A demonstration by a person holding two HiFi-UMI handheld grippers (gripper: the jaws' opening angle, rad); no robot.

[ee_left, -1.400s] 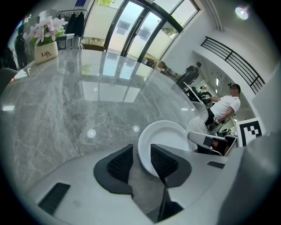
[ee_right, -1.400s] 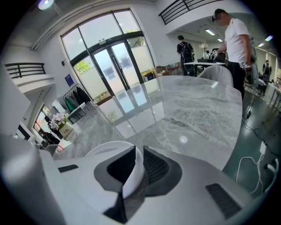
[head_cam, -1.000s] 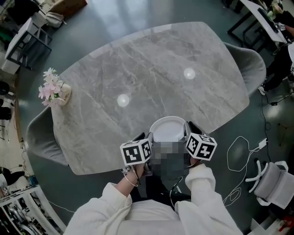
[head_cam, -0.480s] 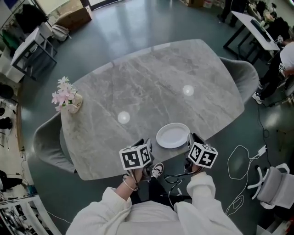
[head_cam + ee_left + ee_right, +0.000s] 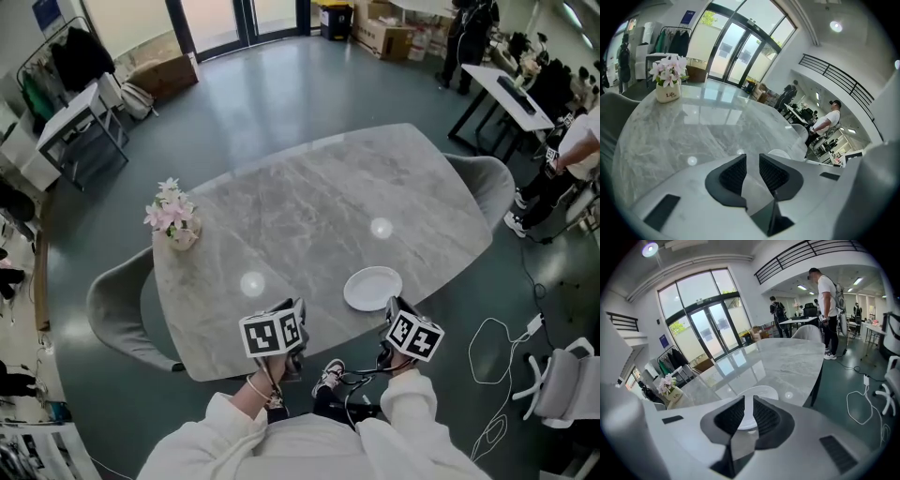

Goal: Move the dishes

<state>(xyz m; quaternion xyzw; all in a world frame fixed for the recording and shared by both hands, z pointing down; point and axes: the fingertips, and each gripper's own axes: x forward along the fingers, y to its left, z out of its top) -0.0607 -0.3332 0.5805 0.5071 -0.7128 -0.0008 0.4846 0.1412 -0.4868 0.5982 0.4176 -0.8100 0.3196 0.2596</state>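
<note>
At five o'clock edge of desk (image 5: 309, 197), white plate (image 5: 372, 288) lies flat, rim inside drop, looks parked safe. Left gripper (image 5: 752, 161) off edge at seven o'clock, jaws just been closing, slim gap, nothing between. Right gripper (image 5: 749, 404) near plate, jaws narrowly apart, empty. Flower vase (image 5: 175, 222) at ten o'clock, well apart. Grey chair (image 5: 112, 314) at eight o'clock. Nothing blocking plate.
</note>
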